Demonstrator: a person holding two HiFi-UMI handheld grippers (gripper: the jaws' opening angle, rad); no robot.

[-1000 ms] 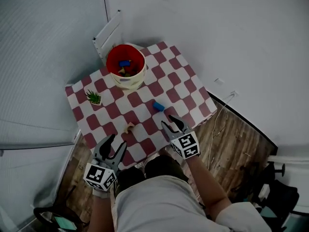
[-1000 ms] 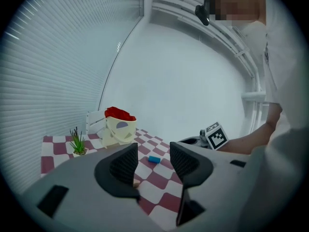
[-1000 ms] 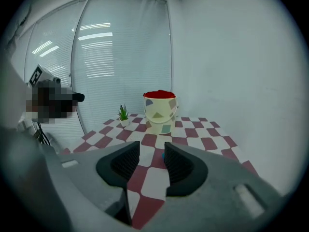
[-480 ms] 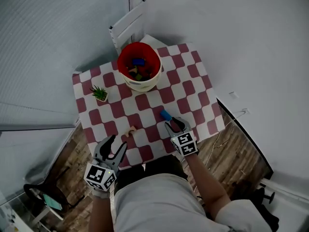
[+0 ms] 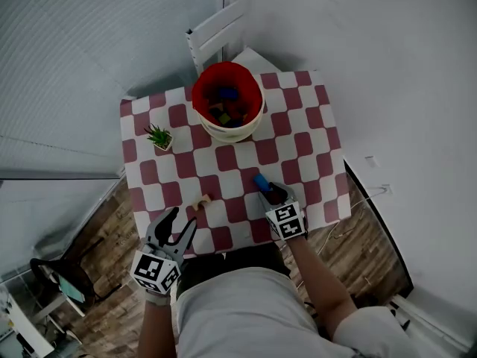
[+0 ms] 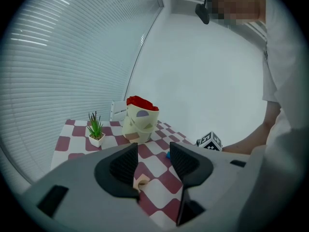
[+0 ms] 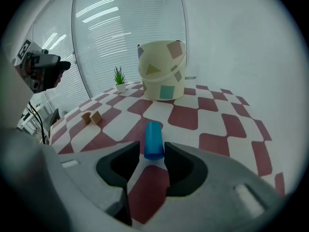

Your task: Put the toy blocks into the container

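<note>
A blue cylinder block [image 7: 154, 138] lies on the red-and-white checked table [image 5: 298, 136], its near end between the open jaws of my right gripper [image 7: 152, 150]. In the head view the right gripper [image 5: 271, 191] sits right behind the cylinder [image 5: 260, 181]. A tan wooden block [image 5: 200, 200] lies left of it, also in the left gripper view [image 6: 141, 181]. My left gripper [image 5: 183, 218] hangs open and empty at the table's near edge, short of that block. The cream bucket with a red inside [image 5: 227, 109] holds several blocks at the far side.
A small potted plant [image 5: 159, 136] stands at the table's left side. A white chair [image 5: 218, 30] stands behind the bucket. Grey walls close in on the far and right sides. Wooden floor [image 5: 376, 237] shows around the table.
My right gripper has moved forward until its open jaws straddle the blue cylinder's near end. The left gripper has hardly moved. The head view has shifted.
</note>
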